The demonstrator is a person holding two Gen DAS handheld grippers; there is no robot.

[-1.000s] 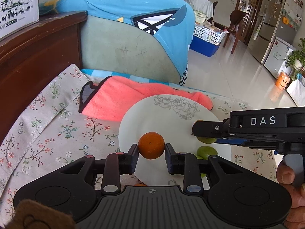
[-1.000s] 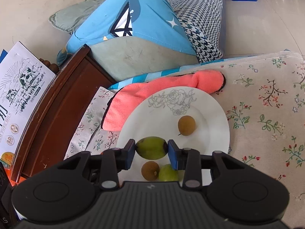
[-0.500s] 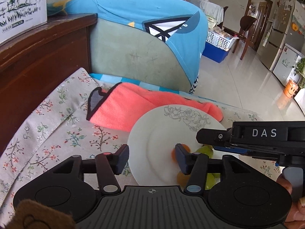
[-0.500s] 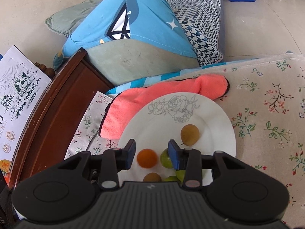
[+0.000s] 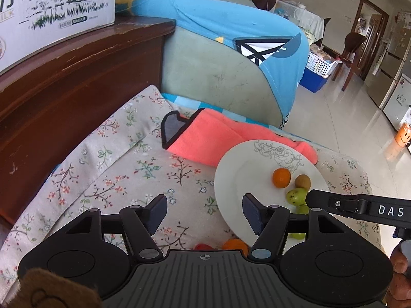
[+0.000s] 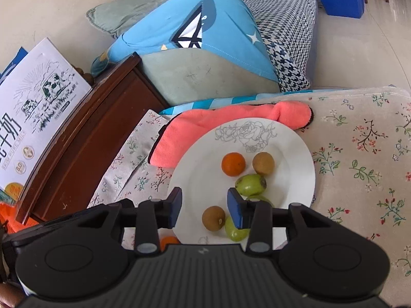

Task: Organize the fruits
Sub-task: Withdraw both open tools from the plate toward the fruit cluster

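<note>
A white plate [image 6: 295, 154] with a rose print lies on the floral cloth. On it sit an orange [image 6: 233, 163], two brown fruits [image 6: 263, 163] [image 6: 213, 218] and green fruits [image 6: 250, 184] [image 6: 235, 231]. My right gripper [image 6: 204, 206] is open and empty above the plate's near edge. My left gripper [image 5: 204, 214] is open and empty over the plate's left rim [image 5: 218, 179]. The orange [image 5: 281, 177], a brown fruit [image 5: 302, 181] and a green fruit [image 5: 296, 196] show on the plate there. Another orange [image 5: 235, 246] and a red fruit [image 5: 203, 246] lie off the plate near the left gripper.
A pink towel [image 6: 205, 128] lies behind the plate. A dark wooden cabinet [image 5: 77, 77] with a milk carton box [image 6: 36, 107] stands at the left. A sofa arm with a blue cloth [image 5: 231, 51] is behind. The right gripper's body [image 5: 359, 209] reaches in from the right.
My left gripper let go of the orange onto the plate, opened and drew back left. My right gripper let go of the green fruit onto the plate and opened.
</note>
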